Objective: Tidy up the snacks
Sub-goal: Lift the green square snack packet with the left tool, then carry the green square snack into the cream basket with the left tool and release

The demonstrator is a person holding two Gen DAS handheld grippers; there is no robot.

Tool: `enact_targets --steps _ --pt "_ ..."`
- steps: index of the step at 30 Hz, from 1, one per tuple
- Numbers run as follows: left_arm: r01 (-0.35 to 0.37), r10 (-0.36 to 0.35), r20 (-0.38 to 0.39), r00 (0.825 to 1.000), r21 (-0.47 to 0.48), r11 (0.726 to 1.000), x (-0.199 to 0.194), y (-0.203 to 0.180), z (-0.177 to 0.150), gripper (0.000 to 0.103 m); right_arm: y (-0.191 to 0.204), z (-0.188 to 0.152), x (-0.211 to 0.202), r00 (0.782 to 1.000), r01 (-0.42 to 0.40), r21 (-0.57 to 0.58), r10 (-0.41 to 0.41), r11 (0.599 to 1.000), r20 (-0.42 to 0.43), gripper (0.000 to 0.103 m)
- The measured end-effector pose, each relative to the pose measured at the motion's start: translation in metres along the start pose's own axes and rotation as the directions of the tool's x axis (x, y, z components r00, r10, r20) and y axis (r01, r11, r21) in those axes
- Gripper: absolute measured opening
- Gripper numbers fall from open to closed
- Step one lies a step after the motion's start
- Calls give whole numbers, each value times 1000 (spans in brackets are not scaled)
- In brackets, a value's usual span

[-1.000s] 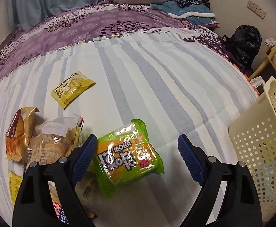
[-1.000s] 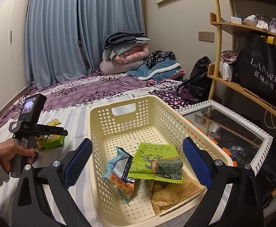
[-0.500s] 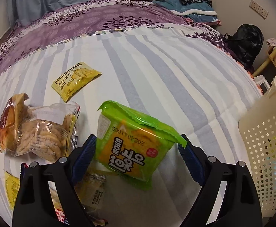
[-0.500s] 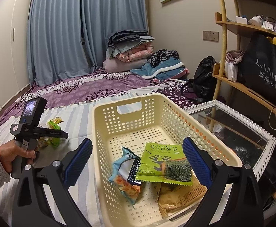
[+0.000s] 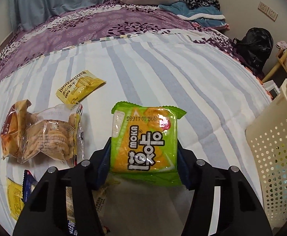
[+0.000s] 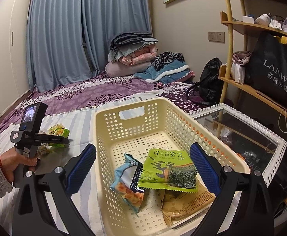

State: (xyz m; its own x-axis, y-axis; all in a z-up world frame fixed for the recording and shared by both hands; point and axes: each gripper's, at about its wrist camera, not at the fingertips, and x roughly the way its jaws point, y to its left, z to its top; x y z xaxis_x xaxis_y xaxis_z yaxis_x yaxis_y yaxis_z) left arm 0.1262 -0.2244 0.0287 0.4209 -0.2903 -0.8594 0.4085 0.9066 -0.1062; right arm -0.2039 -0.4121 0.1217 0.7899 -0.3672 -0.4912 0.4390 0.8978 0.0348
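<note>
My left hand-held gripper (image 5: 144, 153) has just squeezed shut on the green snack pack (image 5: 145, 141), and its blue pads press on both sides of the pack. The pack is lifted up off the bed (image 5: 163, 74), right between the pads, with its writing upside down to me. Down to the left of this gripper lie a clear bag of round cookies (image 5: 48, 137) and a brown snack bag (image 5: 11, 125) touching it. A small yellow biscuit pack (image 5: 79, 89) lies just past them, farther ahead on the striped blanket. Near the left finger there are more small packs, partly hidden. The cream basket (image 5: 277, 151) stands off to the right of this gripper. My right hand-held gripper (image 6: 143, 167) is wide open and holds nothing. It hangs over the near end of that basket (image 6: 135, 116). Inside the basket, between its pads, lie a green seaweed pack (image 6: 167, 167), a light blue snack bag (image 6: 129, 179) to its left, and a tan bag (image 6: 184, 200) under them. To the left of this gripper I can see my left hand (image 6: 18, 164) holding the other gripper with the green pack.
</note>
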Motion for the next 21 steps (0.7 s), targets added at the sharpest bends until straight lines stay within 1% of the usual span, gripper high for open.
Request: enact_targets --steps 8,13,17,21 --pt "66 -69 61 996 38 997 -41 -33 1 59 -7 -1 -5 1000 -7 26 7 1000 9 95" --pt "119 -127 88 988 95 988 -67 -69 -3 59 -17 -2 -12 1000 7 43 -8 999 21 95" --pt "166 -184 102 978 159 973 -86 -105 -6 59 -25 -3 -18 999 21 55 -22 998 27 95" --pt "210 -240 107 965 237 948 -103 -143 -10 59 -32 -5 -24 999 35 69 -38 997 29 95"
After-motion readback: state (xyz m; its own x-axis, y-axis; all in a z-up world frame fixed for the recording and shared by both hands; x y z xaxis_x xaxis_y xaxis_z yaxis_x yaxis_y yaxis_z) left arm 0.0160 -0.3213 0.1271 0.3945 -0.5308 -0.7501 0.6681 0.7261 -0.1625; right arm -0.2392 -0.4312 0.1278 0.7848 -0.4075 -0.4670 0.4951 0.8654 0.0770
